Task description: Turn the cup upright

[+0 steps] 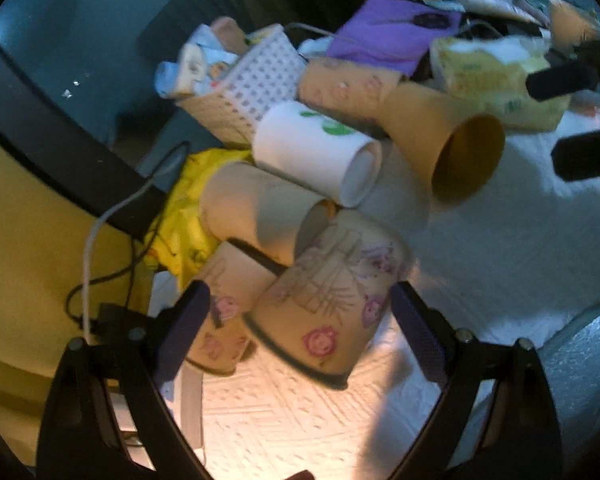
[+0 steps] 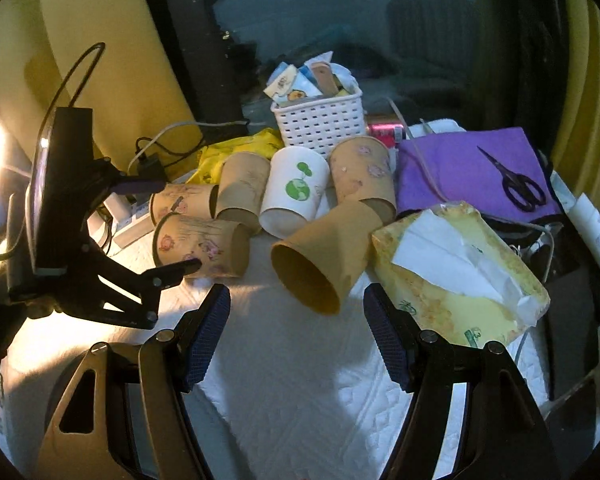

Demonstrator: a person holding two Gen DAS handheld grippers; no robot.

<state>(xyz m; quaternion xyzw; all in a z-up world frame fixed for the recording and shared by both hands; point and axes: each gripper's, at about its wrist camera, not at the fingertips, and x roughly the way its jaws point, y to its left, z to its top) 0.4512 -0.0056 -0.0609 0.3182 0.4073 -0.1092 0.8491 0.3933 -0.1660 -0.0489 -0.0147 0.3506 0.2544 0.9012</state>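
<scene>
Several paper cups lie on their sides in a cluster on the white cloth. A pink-flowered tan cup (image 1: 328, 308) (image 2: 202, 246) lies between the fingers of my open left gripper (image 1: 300, 320), not clamped. Behind it lie a second flowered cup (image 1: 228, 312), a plain tan cup (image 1: 264, 208) and a white cup with a green print (image 1: 316, 152) (image 2: 292, 190). An orange cup (image 1: 444, 140) (image 2: 324, 252) lies mouth toward my open, empty right gripper (image 2: 296, 312), just beyond its fingertips. The left gripper (image 2: 172, 232) shows in the right wrist view.
A white perforated basket (image 2: 320, 122) of packets stands behind the cups. A yellow tissue box (image 2: 456, 268) lies right of the orange cup. Scissors (image 2: 516, 184) rest on a purple cloth (image 2: 460, 168). Cables and a charger (image 2: 148, 168) lie at left, beside a yellow cloth (image 1: 184, 216).
</scene>
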